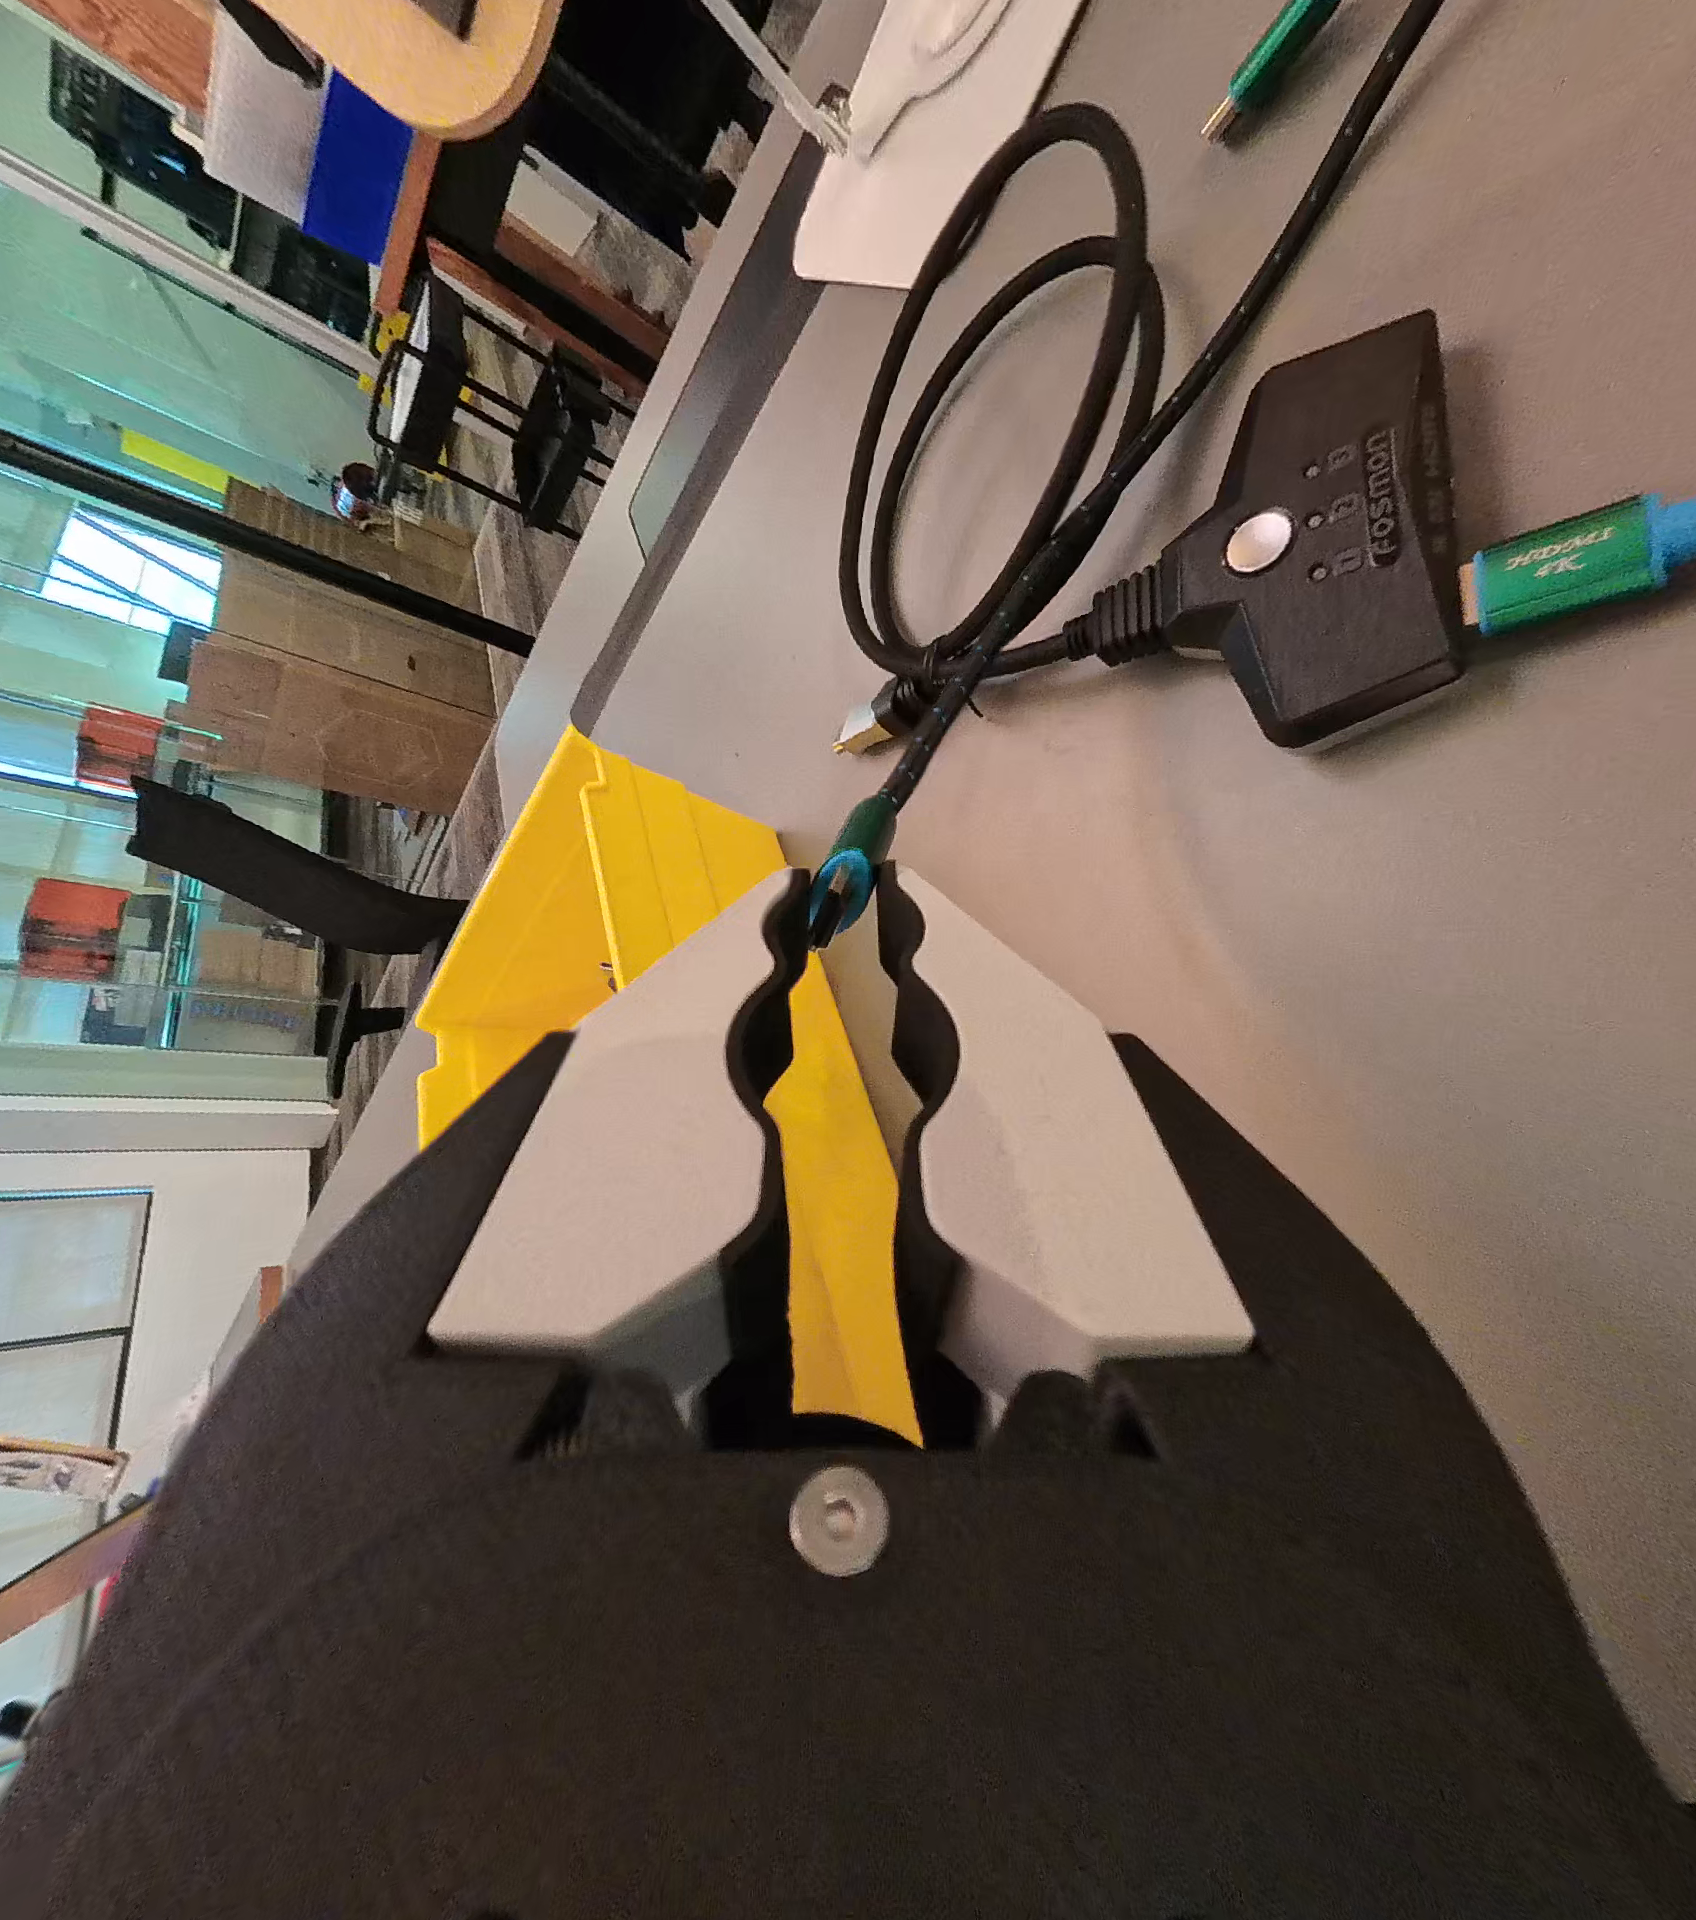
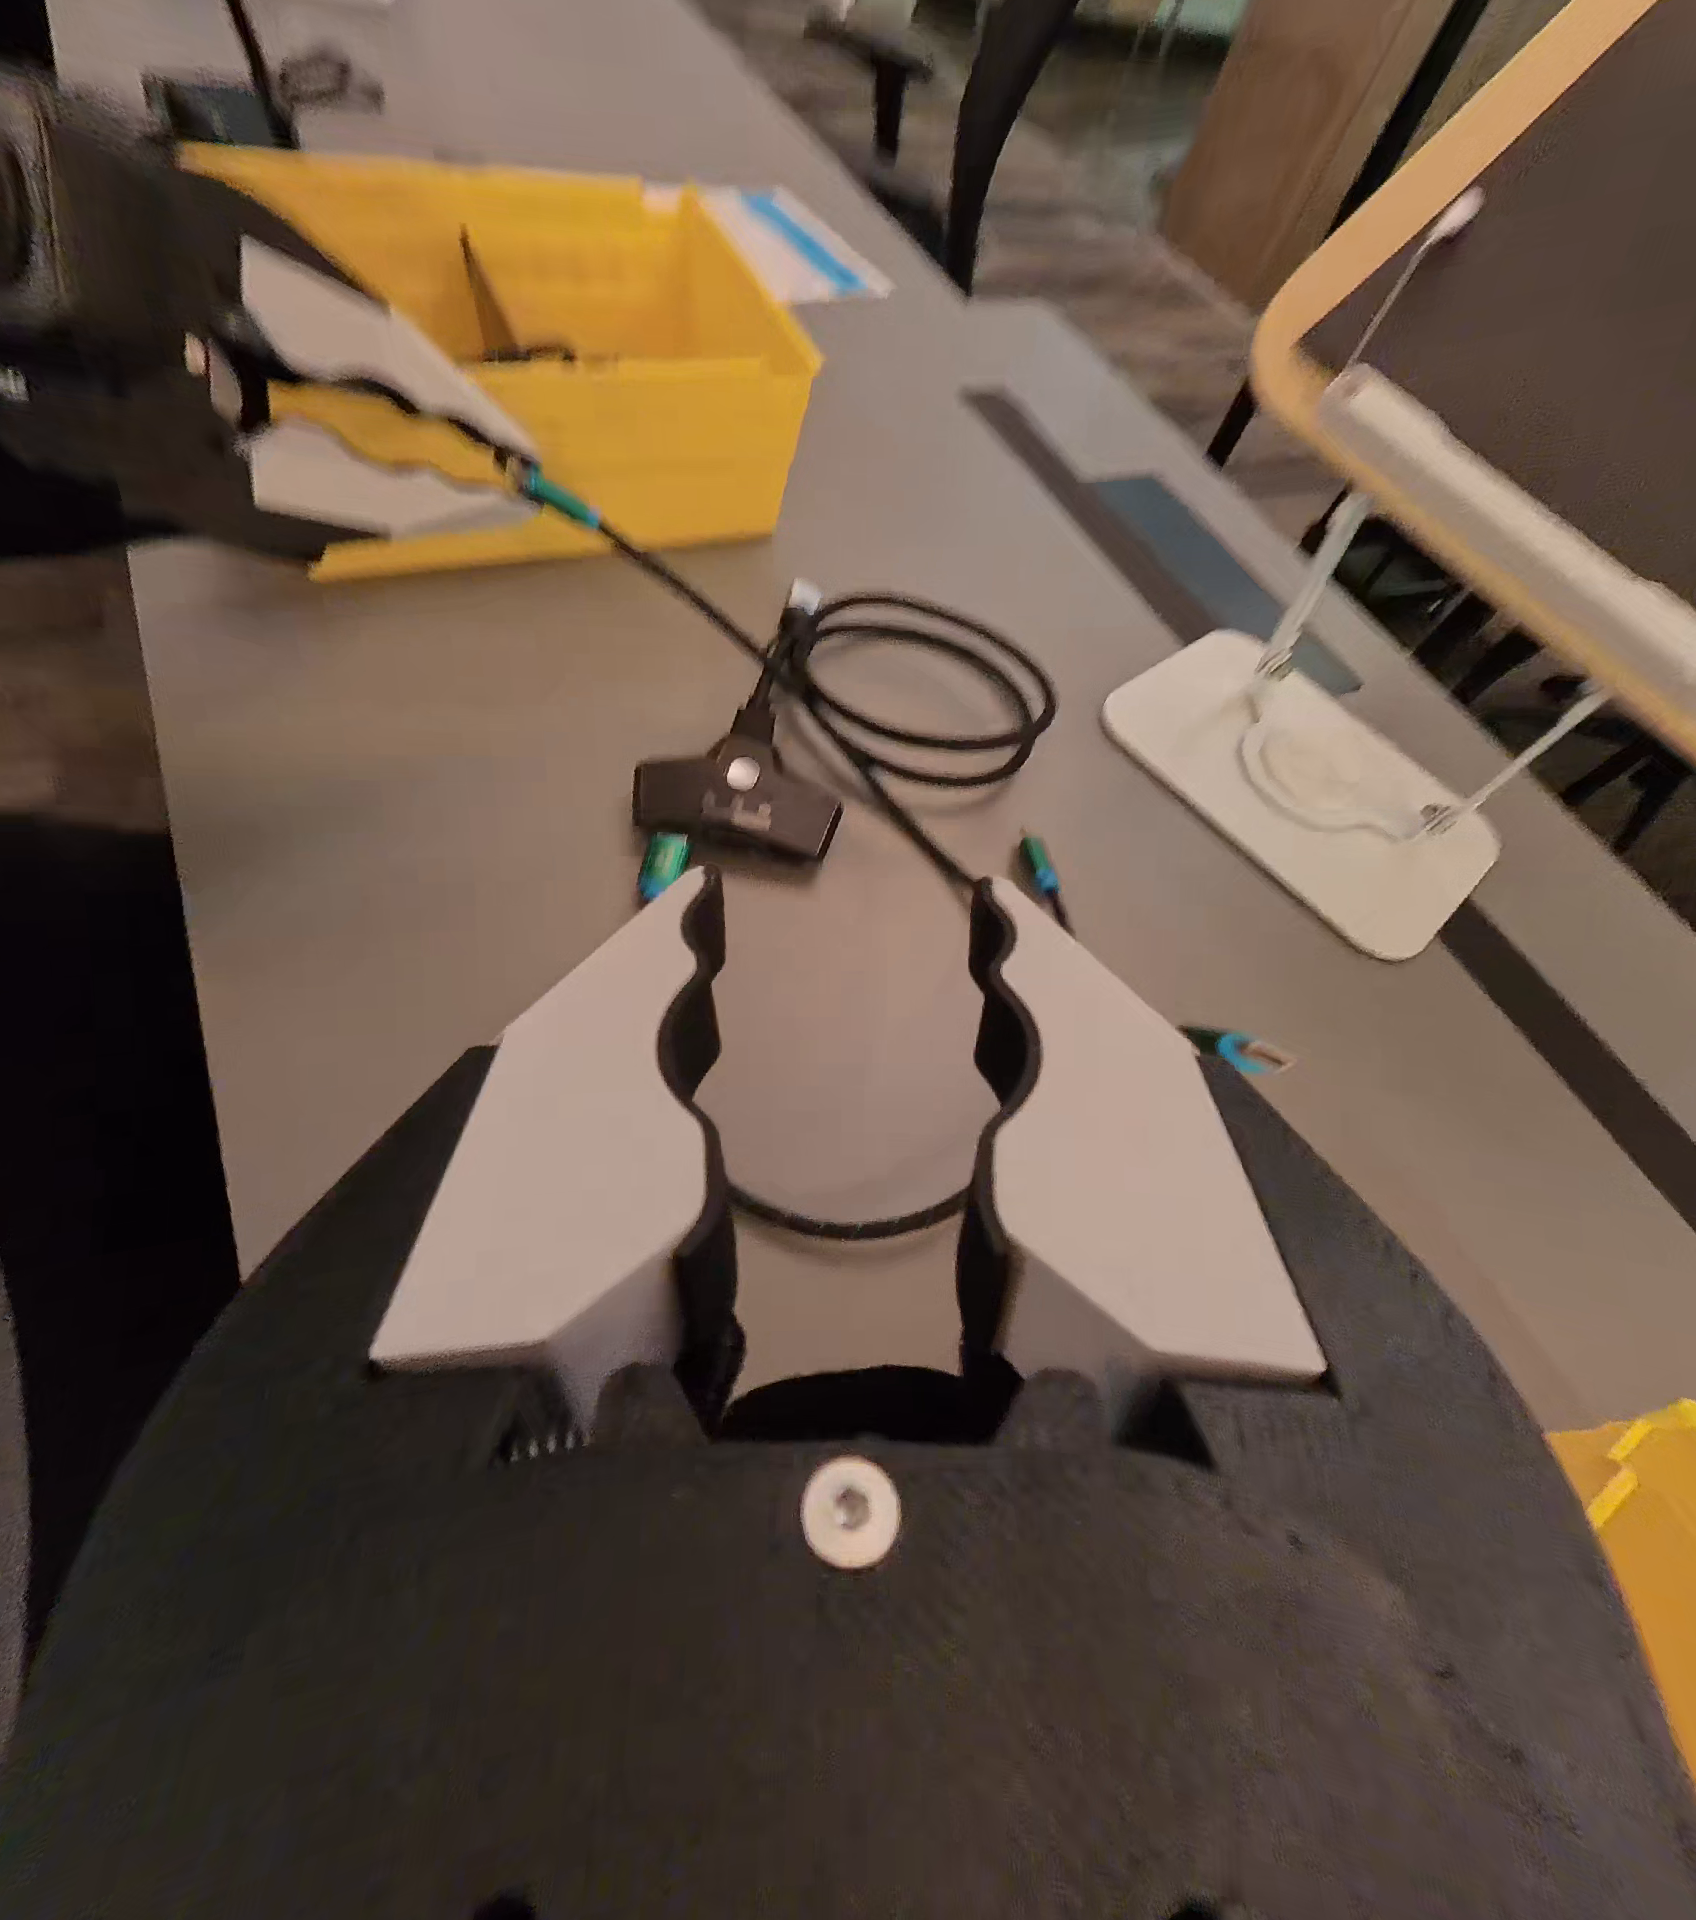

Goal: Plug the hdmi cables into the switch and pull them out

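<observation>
**Desk:** Grey office tabletop [image 2: 470,727], shelving and glass partitions behind. What is the left gripper [image 1: 839,899] doing?

**Photographer:** Its two fingers are clenched on the blue-collared end of a green HDMI plug [image 1: 839,883], held up off the table at about 10 o'clock from the switch in the right wrist view. The braided cable [image 1: 1239,322] runs taut from that plug, over the switch's own coiled lead [image 1: 1010,436], toward 1 o'clock in the left wrist view.

**Desk:** And the switch itself?

**Photographer:** The black switch [image 1: 1343,551] lies flat at mid-table. A second green plug [image 1: 1571,566] sits at its port side, at 3 o'clock from the body; whether it is fully seated I cannot tell. Two more loose plugs lie near: one [image 2: 1036,862] just at 3 o'clock of the switch, another [image 2: 1239,1055] farther toward 4 o'clock.

**Desk:** The right gripper [image 2: 844,894]?

**Photographer:** Released, fingers spread wide, holding nothing, hovering short of the switch, at its 6 o'clock side. A yellow bin [image 2: 615,343] stands at 11 o'clock, a white lamp base [image 2: 1322,810] at 2 o'clock.

**Desk:** How should the step go?

**Photographer:** As I read it, the held plug is on its way to a port. The free gripper ought to pin the switch body first, since so light a box would likely slide. Then bring the plug square to the slot, wide face level, and push straight without rocking.
</observation>
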`<state>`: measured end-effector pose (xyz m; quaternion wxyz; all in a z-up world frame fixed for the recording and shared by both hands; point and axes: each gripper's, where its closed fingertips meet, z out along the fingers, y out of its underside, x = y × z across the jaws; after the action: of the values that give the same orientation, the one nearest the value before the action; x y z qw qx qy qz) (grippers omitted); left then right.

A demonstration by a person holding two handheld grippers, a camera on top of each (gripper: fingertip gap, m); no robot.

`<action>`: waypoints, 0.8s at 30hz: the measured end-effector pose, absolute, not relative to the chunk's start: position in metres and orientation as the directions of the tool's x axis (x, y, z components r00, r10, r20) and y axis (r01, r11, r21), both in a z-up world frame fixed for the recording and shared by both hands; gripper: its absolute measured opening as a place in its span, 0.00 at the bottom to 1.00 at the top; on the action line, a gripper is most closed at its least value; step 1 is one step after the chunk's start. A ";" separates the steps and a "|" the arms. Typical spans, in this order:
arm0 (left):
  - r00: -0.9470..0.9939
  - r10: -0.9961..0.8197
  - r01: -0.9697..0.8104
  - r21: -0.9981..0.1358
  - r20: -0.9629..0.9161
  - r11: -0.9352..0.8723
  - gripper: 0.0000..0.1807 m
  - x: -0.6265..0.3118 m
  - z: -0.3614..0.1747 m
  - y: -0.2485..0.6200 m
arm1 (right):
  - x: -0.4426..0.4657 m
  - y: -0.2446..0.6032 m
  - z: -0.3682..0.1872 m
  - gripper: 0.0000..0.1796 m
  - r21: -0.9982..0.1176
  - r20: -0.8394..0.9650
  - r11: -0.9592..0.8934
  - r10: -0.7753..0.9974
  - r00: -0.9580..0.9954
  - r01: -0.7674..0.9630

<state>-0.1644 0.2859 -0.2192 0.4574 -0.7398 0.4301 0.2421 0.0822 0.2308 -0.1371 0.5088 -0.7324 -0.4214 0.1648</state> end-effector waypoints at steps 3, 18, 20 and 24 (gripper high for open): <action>0.492 -0.397 -0.869 -0.464 -0.775 -0.172 0.06 -0.160 -0.212 0.285 | 0.089 0.232 -0.106 0.24 -0.938 0.169 -0.076 0.753 0.637 0.338; 0.341 -0.307 -0.927 -0.372 -0.888 0.047 0.06 -0.137 -0.182 0.272 | -0.027 0.219 -0.124 0.25 -0.912 0.233 0.059 0.889 0.395 0.405; 0.324 -0.293 -0.931 -0.358 -0.900 0.069 0.06 -0.136 -0.176 0.271 | -0.054 0.221 -0.139 0.22 -0.924 0.127 -0.013 0.932 0.339 0.383; 0.308 -0.253 -0.930 -0.346 -0.917 0.121 0.06 -0.135 -0.157 0.270 | -0.097 0.217 -0.162 0.26 -0.912 -0.310 -0.338 0.939 0.149 0.234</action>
<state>-0.1354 0.2696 -0.1574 0.5548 -0.5886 0.5025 0.3054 -0.0967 0.2166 -0.1622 0.3679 -0.6628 -0.4424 0.4792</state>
